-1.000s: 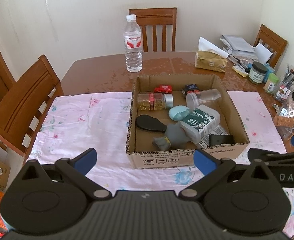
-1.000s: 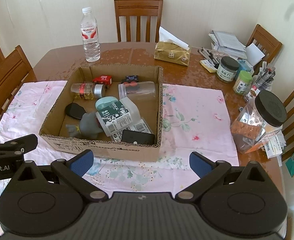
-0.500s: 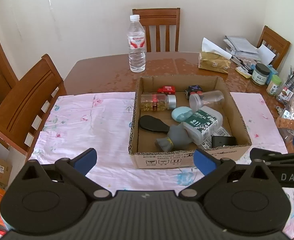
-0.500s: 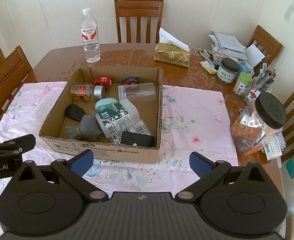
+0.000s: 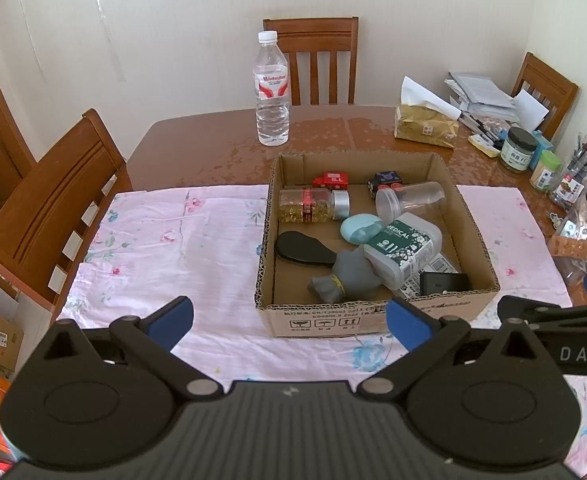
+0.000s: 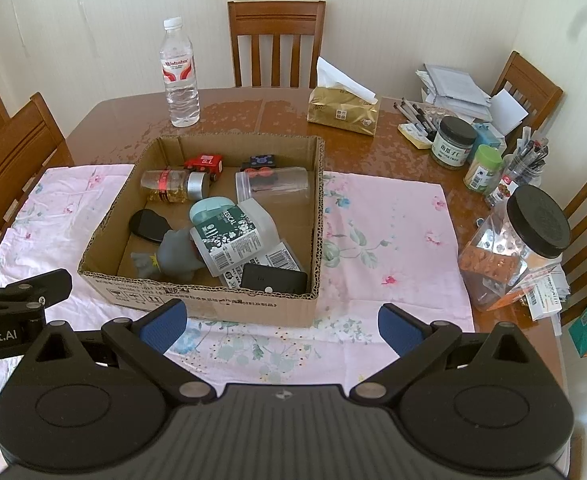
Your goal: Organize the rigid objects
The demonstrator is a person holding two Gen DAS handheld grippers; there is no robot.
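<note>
Rigid objects lie jumbled inside the open brown cardboard box (image 6: 213, 304), which sits on the pink floral cloth (image 6: 389, 240) covering the wooden table (image 6: 229, 112).

1. White plastic jar with a dark green label (image 6: 233, 240): judged light, stiff and smooth. It lies tilted across its neighbours; take it across the body.
2. Clear plastic cup (image 6: 277, 188), on its side: thin-walled; grip lightly.
3. Glass bottle of yellow capsules with a silver cap (image 6: 173, 186): fragile and slippery; grip mid-body.
4. Grey rubber-look figure (image 6: 173, 258), black oval piece (image 6: 149, 226), black flat case (image 6: 273, 278), red toy car (image 6: 205, 162).

Box walls restrict side approach; enter from above. Left gripper (image 5: 289, 318) and right gripper (image 6: 279, 326) hover before the near wall, jaws spread, holding nothing.
</note>
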